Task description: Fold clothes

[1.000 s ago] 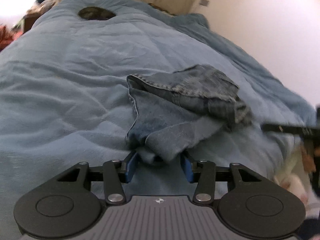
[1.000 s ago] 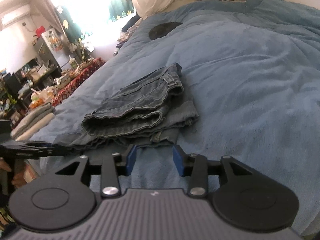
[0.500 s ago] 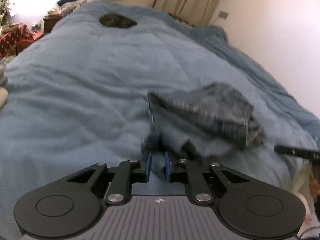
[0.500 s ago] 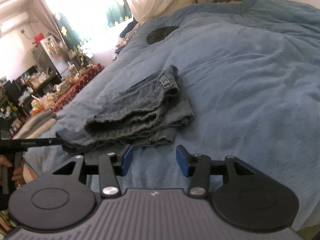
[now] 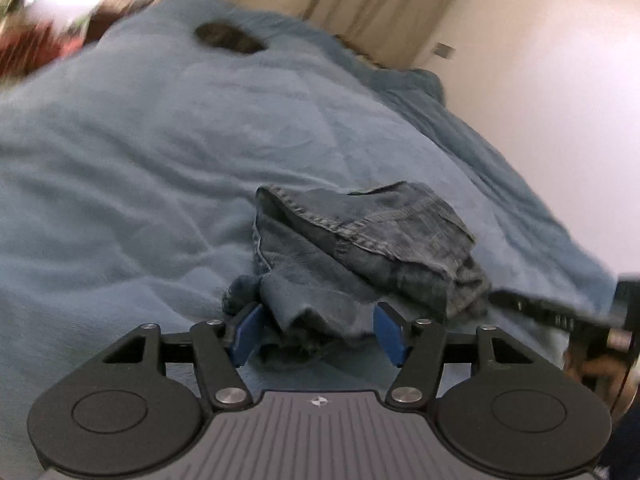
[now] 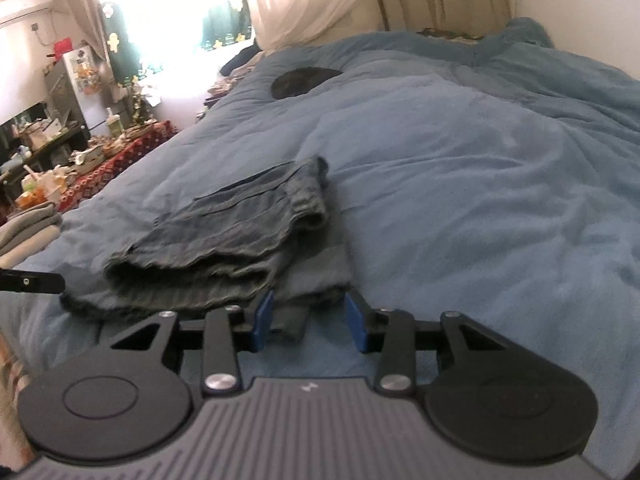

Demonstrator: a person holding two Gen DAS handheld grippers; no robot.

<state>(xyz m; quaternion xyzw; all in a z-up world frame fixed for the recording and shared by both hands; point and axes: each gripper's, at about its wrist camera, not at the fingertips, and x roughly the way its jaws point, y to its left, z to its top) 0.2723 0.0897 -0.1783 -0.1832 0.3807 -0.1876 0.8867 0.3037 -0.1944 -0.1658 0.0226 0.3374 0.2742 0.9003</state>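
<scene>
A pair of folded blue jeans (image 5: 360,248) lies on the blue blanket (image 5: 160,160). My left gripper (image 5: 319,334) sits at the frayed near edge. Its jaws are opening, with loose denim between the blue pads and neither pad pressing on it. In the right wrist view the jeans (image 6: 240,240) show as a stack of layers. My right gripper (image 6: 310,322) is at the stack's near right corner. Its jaws are closing around a flap of denim without gripping it. Each gripper's black finger shows at the edge of the other's view, the right one (image 5: 560,316) and the left one (image 6: 32,282).
The blanket (image 6: 480,200) covers a wide bed with a dark round patch (image 6: 304,80) far back. A white wall (image 5: 560,80) runs along the bed's right side. Left of the bed are folded grey clothes (image 6: 28,232) and a cluttered table (image 6: 120,156).
The left gripper shut on the jeans' edge half a second ago and now stands open again. The right gripper has come up to the jeans, so their corner lies between its jaws.
</scene>
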